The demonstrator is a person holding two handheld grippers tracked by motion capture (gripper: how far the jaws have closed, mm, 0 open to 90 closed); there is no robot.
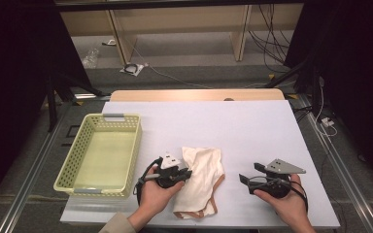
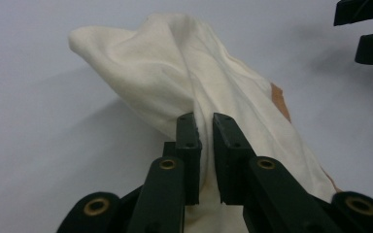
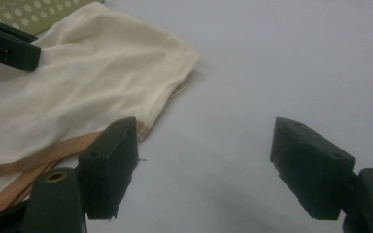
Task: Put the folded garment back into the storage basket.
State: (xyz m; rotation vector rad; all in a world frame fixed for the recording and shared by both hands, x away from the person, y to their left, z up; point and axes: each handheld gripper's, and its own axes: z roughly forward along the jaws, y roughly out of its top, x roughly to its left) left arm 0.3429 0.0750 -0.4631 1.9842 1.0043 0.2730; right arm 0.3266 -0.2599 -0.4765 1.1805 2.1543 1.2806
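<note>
My left gripper (image 2: pixel 204 121) pinches a fold at the left edge of the soft, light cream cloth garment with tan trim (image 1: pixel 201 182), lying limp near-centre on the white table (image 1: pixel 252 126), while my right gripper (image 3: pixel 206 145) waits apart, so I judge any bunched fold grips fine.

A cream cloth garment (image 1: pixel 201 179) with tan-orange trim along its near edges lies on the white tabletop (image 1: pixel 252 131), near the front edge and a little left of centre. It is crumpled, stretched lengthwise away from the front edge. One fold near its left side is pulled up into a ridge, and the far corners lie flat.
</note>
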